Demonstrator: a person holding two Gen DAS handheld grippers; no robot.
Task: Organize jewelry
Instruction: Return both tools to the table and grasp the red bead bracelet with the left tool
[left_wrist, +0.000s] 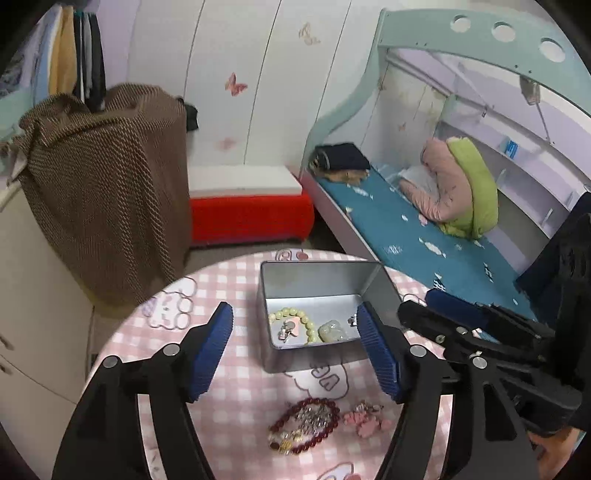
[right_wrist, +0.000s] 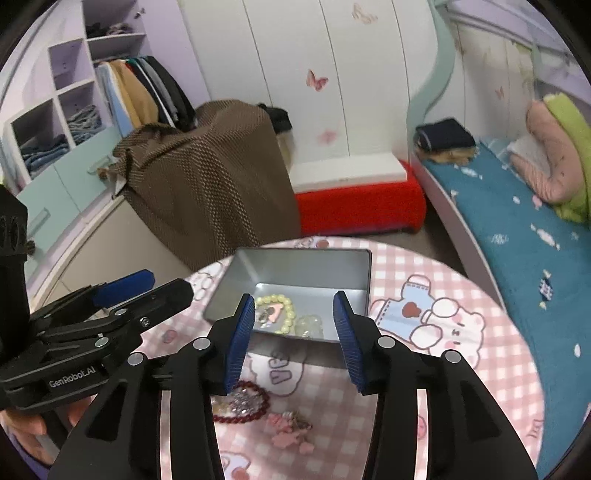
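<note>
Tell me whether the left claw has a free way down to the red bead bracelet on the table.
Probably yes: the left claw is open and empty, the red bead bracelet lies bare on the table just below, and the tin stands farther back.

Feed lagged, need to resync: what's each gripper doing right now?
Left gripper: open, holding nothing, above the table in front of the tin.
Right gripper: open, holding nothing, also in front of the tin.

You have one metal tin (left_wrist: 321, 280) holding one pale bead bracelet (left_wrist: 295, 319) and one translucent piece (left_wrist: 332, 330); on the counter (left_wrist: 236, 398), one red bracelet (left_wrist: 303, 424) and one pink charm cluster (left_wrist: 365, 419).
</note>
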